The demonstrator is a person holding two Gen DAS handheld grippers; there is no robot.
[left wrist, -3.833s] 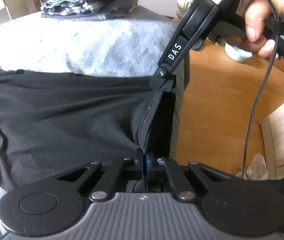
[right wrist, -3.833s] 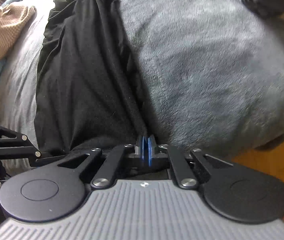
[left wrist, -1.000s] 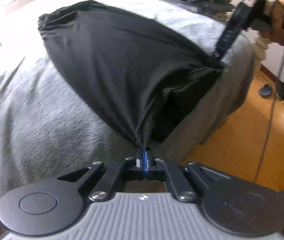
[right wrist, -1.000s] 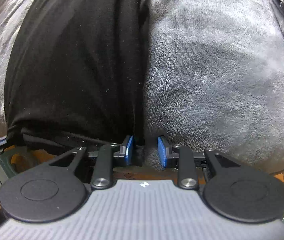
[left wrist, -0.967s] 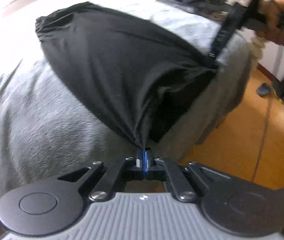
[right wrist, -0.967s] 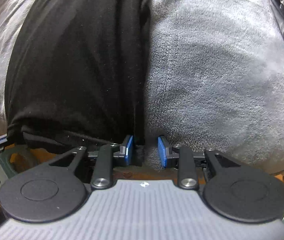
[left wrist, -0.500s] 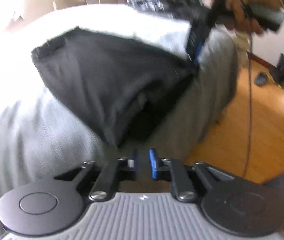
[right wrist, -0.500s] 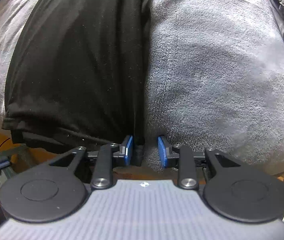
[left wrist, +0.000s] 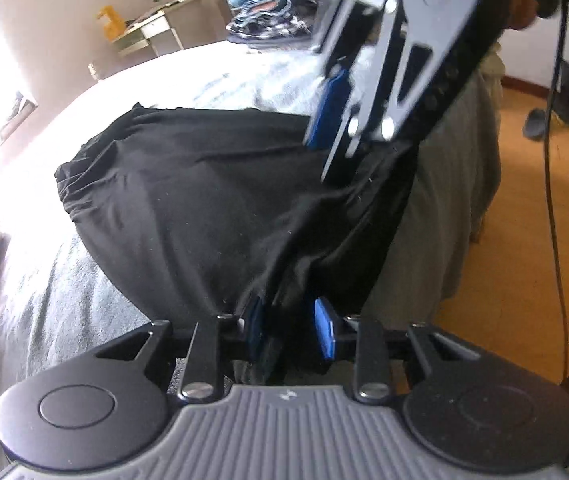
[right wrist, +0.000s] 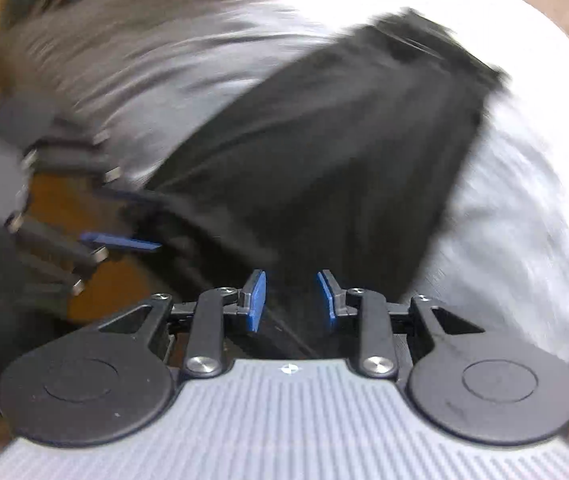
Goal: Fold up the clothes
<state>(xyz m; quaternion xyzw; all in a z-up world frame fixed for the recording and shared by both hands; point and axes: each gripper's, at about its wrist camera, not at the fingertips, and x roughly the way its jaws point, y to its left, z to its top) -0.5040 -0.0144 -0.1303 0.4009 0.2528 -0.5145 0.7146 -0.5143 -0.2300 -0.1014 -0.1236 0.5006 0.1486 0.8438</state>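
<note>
Both claws angled down over black garment (left wrist: pixel 212 208).

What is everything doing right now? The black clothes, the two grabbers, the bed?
black garment: folded over, lying on the bed, near edge bunched between the left pads.
left gripper: jaws opening, cloth between them.
right gripper: open, holding nothing.
grey blanket: spread over the bed.
pile of clothes: heaped at the far end.
</note>
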